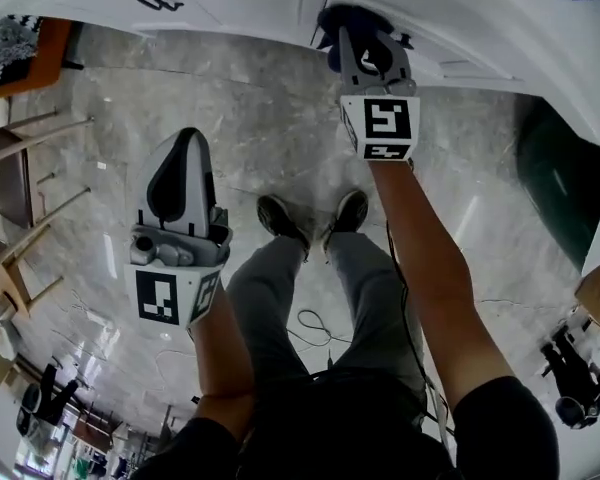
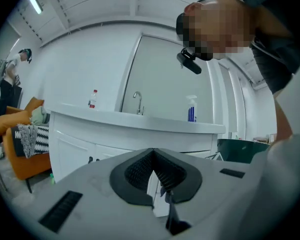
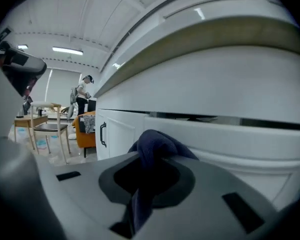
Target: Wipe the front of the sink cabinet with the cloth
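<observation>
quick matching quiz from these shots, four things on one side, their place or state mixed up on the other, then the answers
Things:
1 cloth
2 spray bottle
3 left tongs
4 orange chair

Place or state:
a on the countertop
b shut, holding nothing
c beside the end of the sink cabinet
d clamped in the right tongs, at the sink cabinet's front

Pairs: 1-d, 2-a, 3-b, 4-c

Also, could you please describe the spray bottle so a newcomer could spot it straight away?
Find the white sink cabinet's countertop in the left gripper view. Right of the tap stands the spray bottle, the only thing there with a trigger head and blue stripes; the small bottle far left has a red label.
</observation>
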A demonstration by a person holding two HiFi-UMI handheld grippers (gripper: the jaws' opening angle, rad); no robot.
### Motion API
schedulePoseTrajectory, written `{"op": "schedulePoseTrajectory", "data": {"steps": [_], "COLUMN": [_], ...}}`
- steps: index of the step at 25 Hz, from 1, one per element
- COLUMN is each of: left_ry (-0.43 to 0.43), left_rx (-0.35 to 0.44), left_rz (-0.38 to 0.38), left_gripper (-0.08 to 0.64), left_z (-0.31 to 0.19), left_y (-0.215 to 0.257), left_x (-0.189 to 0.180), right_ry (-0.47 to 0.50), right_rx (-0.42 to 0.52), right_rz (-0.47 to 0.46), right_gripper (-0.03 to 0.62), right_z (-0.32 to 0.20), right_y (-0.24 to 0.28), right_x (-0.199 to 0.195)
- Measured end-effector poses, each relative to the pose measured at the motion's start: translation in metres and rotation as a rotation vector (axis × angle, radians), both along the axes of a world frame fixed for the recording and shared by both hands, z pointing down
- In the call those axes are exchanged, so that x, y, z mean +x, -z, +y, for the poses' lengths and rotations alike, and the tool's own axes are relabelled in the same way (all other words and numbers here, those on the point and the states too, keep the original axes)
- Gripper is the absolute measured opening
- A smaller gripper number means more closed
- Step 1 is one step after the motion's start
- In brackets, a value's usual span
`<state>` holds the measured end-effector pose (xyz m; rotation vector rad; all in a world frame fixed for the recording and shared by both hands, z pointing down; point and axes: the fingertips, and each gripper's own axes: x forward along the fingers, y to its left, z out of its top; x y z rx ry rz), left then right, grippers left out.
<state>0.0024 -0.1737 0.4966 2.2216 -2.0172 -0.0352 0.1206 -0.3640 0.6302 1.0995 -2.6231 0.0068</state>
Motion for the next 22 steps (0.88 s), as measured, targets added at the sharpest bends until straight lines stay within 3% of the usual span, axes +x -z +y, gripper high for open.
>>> {"op": "schedulePoseTrajectory", "data": {"steps": [2,4,9,11,14,19,22], "left_ry": [-0.004,-0.018,-0.023,-0.024,-0.028,-0.028,-0.028], "left_rx": [-0.024,-0.035,-0.024,-0.020,-0.040,-0.058,-0.060], "left_rz": [0.003,0.003,0.022,0.025,0.020,0.008,0.002], "left_gripper": [0.003,0.003,0.003,0.003,0.003,0.003,0.003], "left_z": [0.002,0.002,-0.007,-0.009,-0.008,-0.008,-0.008], "left_y": [-0.011,-0.015,-0.018,-0.019,-0.027,-0.031,-0.032], "left_x": [0.001,0.004,-0.001,-0.002,-0.005,-0.013,-0.017], "right_ry": [0.031,0.012,-0.271,-0.316,-0.249,-0.122,-0.143], "right_rx": [-0.008,0.015,0.066,0.074,0.084,0.011,-0.022], "right_rz": [-0.005,0.008,0.078,0.114,0.119,0.049,0.000], "right_gripper": [0.028,0.028,0.028,0.028,0.028,0.028,0.028], "right_z": [-0.003,-0.003,-0.014,-0.017,-0.016,-0.012,-0.014], "right_y": [-0.006,-0.001,0.008,0.004,-0.001,-0.016,-0.014], "right_x": [-0.006,0.014,0.139,0.156,0.110,0.012,0.020]}}
